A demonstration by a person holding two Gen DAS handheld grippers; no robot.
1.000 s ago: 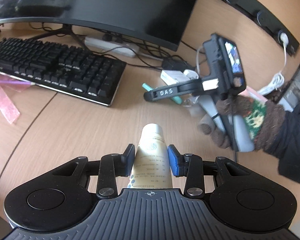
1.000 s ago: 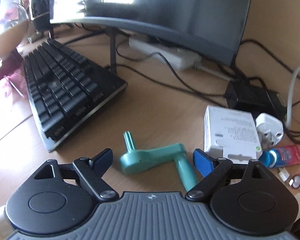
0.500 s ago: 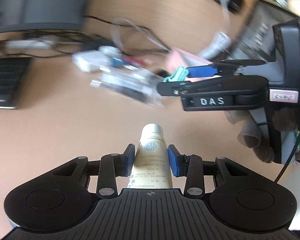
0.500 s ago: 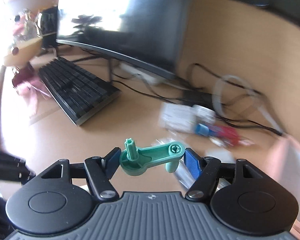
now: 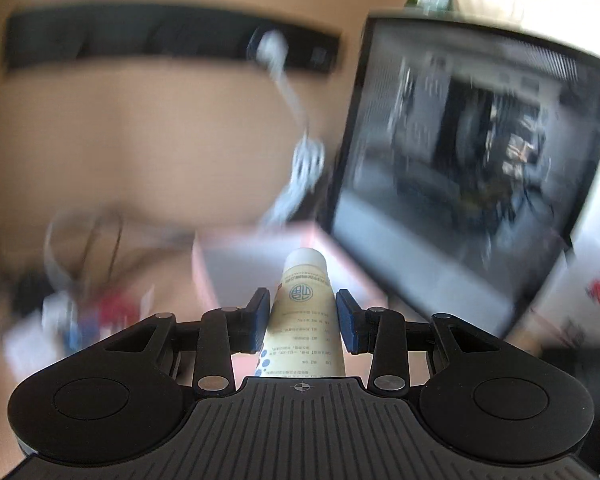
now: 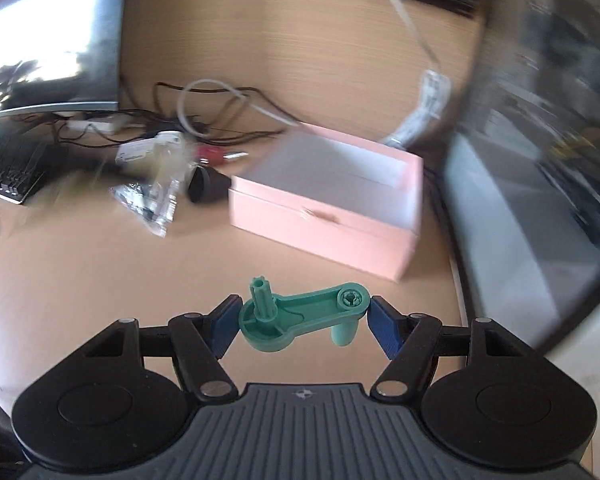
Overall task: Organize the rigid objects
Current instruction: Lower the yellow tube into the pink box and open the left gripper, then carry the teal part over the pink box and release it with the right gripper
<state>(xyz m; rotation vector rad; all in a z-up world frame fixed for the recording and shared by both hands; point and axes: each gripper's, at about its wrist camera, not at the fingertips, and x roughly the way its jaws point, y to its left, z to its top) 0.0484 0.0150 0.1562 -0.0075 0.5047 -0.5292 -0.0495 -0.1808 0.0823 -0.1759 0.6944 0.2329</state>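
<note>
My left gripper (image 5: 303,320) is shut on a cream tube (image 5: 306,304) with printed text, its cap pointing forward. Beyond the cap lies an open pink box (image 5: 236,248), blurred by motion. My right gripper (image 6: 304,320) is shut on a green plastic crank handle (image 6: 300,316), held across the jaws above the wooden desk. The same pink box (image 6: 324,224) with a white inside stands ahead of it, slightly right, open at the top.
A dark monitor (image 6: 540,140) stands right of the box. Left of the box lie a clear plastic bag (image 6: 156,200), a black cap (image 6: 206,188), a white adapter (image 6: 140,150), cables (image 6: 220,108) and a keyboard (image 6: 12,172). A black socket strip (image 5: 160,44) runs along the wall.
Both grippers swung right toward the pink box. The right gripper closed on the green crank handle and lifted it off the desk. The left still holds the tube.
</note>
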